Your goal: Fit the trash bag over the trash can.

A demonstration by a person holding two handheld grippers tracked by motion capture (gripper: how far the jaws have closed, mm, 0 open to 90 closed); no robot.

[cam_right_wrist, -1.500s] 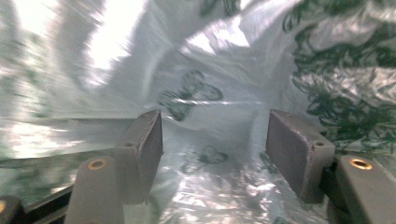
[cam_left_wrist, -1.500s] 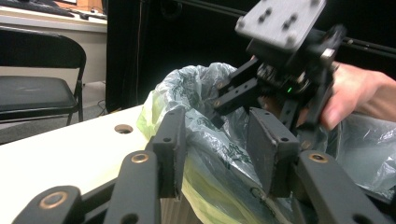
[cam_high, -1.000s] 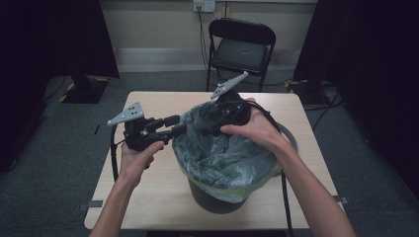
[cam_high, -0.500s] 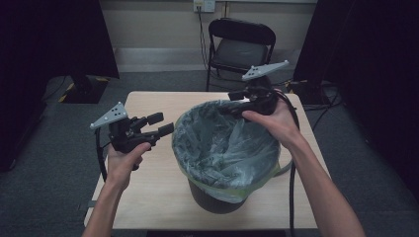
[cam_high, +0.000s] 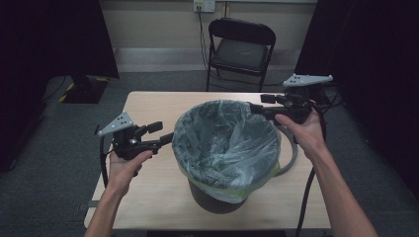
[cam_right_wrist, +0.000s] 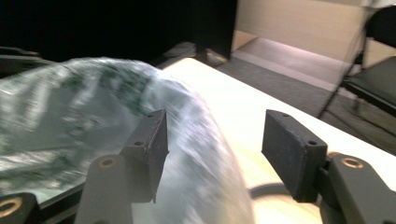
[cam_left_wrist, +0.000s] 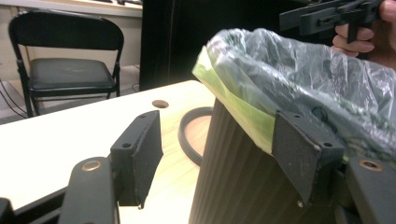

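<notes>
Jaws of the left gripper [cam_high: 160, 134] stand apart at nine o'clock of the lined bin [cam_high: 225, 148], just beside its rim. Jaws of the right gripper [cam_high: 259, 103] also gape, empty, at the bin's one o'clock; the bin sits mid-table [cam_high: 148, 106], with a folding chair [cam_high: 240, 47] beyond at twelve.

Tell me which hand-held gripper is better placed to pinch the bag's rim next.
Probably the left hand-held gripper: its open jaws sit level with the bag rim, one pad beside the bin wall. The right hand-held gripper, also open, hovers above the far rim, and its view is blurred.
</notes>
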